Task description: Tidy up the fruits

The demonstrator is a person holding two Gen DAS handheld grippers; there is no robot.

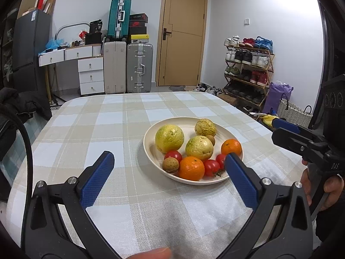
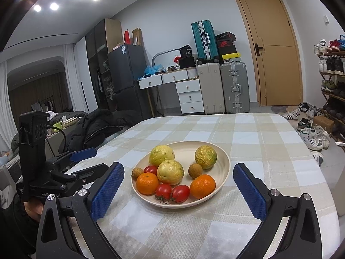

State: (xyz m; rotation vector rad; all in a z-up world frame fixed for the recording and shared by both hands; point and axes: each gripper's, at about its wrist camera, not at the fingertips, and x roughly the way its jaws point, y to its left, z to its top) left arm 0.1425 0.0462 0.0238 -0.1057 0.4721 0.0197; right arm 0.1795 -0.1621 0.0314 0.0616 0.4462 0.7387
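A cream plate (image 1: pixel 151 149) (image 2: pixel 224 164) sits on the checked tablecloth and holds all the fruit. On it lie three yellow-green guavas (image 1: pixel 169 138) (image 2: pixel 170 172), two oranges (image 1: pixel 191 168) (image 2: pixel 202 186), three tomatoes (image 1: pixel 211 167) (image 2: pixel 163 191) and two brown longans (image 1: pixel 170 165) (image 2: pixel 195 170). My left gripper (image 1: pixel 169 158) is open just short of the plate's near-left rim, holding nothing. My right gripper (image 2: pixel 179 168) is also open and empty, in front of the plate. Each gripper shows in the other's view: the right gripper (image 1: pixel 275 130) at the right edge, the left gripper (image 2: pixel 99 159) at the left.
The tablecloth (image 1: pixel 120 129) covers the whole table. A black coat (image 2: pixel 97 125) lies on a seat past the left edge. Suitcases (image 1: pixel 139 67), a drawer unit (image 1: pixel 90 73), a door (image 1: pixel 183 32) and a shoe rack (image 1: pixel 248 64) stand behind. A fingertip (image 1: pixel 151 253) shows at the bottom.
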